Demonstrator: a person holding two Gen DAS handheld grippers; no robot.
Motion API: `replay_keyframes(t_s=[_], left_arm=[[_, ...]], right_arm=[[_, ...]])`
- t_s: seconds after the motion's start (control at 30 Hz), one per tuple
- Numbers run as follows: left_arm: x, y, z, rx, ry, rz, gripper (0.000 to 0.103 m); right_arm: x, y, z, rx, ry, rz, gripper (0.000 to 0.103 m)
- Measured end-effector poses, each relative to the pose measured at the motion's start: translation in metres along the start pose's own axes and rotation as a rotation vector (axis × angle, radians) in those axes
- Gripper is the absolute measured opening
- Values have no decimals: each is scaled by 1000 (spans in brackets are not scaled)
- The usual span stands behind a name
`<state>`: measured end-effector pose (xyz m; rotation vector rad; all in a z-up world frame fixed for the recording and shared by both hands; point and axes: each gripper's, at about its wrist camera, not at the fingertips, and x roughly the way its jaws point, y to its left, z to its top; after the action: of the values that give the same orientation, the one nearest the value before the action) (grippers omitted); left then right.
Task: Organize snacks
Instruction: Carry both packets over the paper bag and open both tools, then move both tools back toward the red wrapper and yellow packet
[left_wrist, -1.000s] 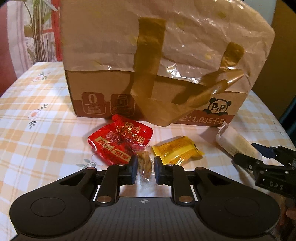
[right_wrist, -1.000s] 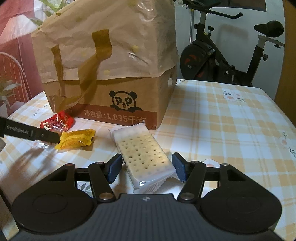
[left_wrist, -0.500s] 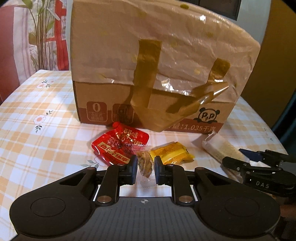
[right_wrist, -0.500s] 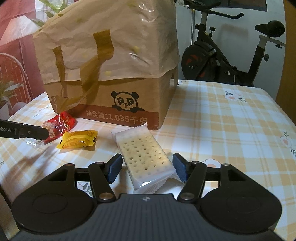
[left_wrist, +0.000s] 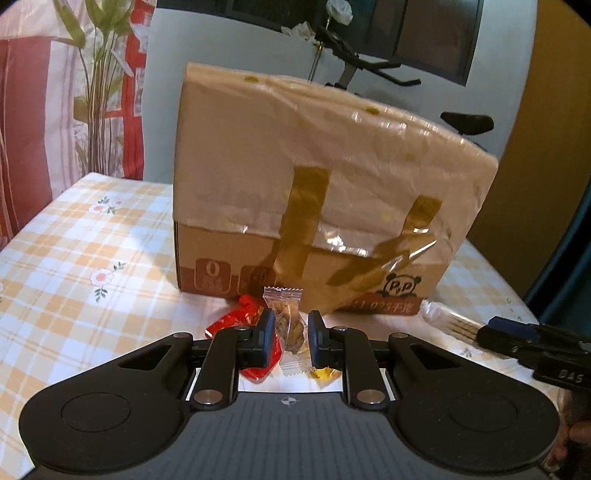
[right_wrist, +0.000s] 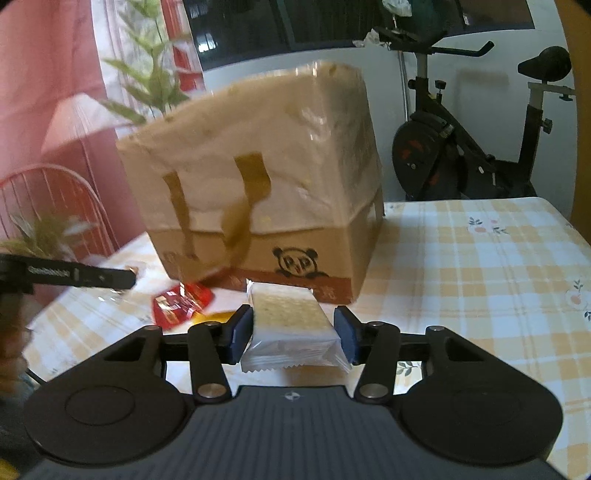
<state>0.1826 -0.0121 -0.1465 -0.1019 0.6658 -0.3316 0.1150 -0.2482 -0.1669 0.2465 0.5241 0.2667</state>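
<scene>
Now the left gripper (left_wrist: 291, 338) pinches a small clear-wrapped snack (left_wrist: 287, 325) between its fingers (left_wrist: 266, 334), nearly closed on it; the packet stands upright, its crimped top edge above the fingertips, with brown lumpy pieces visible through the film, in front of the cardboard box (left_wrist: 221, 236). Below it, on the bench (left_wrist: 74, 258) before the box, lie a red packet (left_wrist: 236, 321) partly hidden by the left finger and a yellow packet (left_wrist: 325, 373) showing under the right finger.

The right gripper (right_wrist: 293, 328) has just been closing its fingers (right_wrist: 242, 328) on the cracker pack (right_wrist: 291, 321), and both pads press its long sides; the pack lies flat and lengthwise between them, crimped end toward the camera, in front of the box's panda corner. It is a translucent white wrapper over pale crackers dotted with rows of holes.

The box carries a panda face logo with "P P" (right_wrist: 299, 262) above a reddish-brown band of blurred characters, and a "0" badge (left_wrist: 212, 277) at its lower left. A crinkled clear plastic bag (left_wrist: 332, 177) with tan handles drapes over it. In the right wrist view the left gripper's arm shows white lettering too blurred to read.
</scene>
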Motion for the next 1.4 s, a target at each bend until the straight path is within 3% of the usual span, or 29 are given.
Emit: replay_keyframes(t_s=[0.33, 0.6, 0.77, 0.83, 0.93, 1.03, 1.1, 1.17, 1.2, 1.27, 1.4], left_arm=[[-41, -13, 41, 45, -179, -82, 20], [-44, -24, 87, 84, -243, -124, 20], [-25, -24, 131, 68, -280, -136, 20], [-5, -25, 152, 40, -264, -147, 20], [30, -34, 173, 46, -218, -122, 20], [64, -43, 184, 92, -116, -117, 22], [79, -43, 185, 129, -67, -95, 33], [79, -36, 182, 143, -75, -52, 43], [74, -30, 180, 136, -90, -54, 43], [65, -14, 174, 97, -98, -89, 43], [23, 14, 151, 28, -117, -172, 43]], right_arm=[[-47, 21, 53, -47, -194, 88, 51], [-62, 34, 105, -94, -355, 118, 51], [-26, 34, 141, -144, -347, 91, 51], [-3, 36, 153, -190, -347, 42, 51], [37, 41, 164, -279, -313, -34, 51], [72, 38, 170, -234, -235, -76, 51], [86, 39, 171, -206, -185, -117, 54], [87, 40, 169, -203, -175, -113, 54], [84, 40, 168, -206, -178, -102, 57], [74, 36, 165, -207, -192, -87, 63], [45, 29, 155, -166, -225, -64, 63]])
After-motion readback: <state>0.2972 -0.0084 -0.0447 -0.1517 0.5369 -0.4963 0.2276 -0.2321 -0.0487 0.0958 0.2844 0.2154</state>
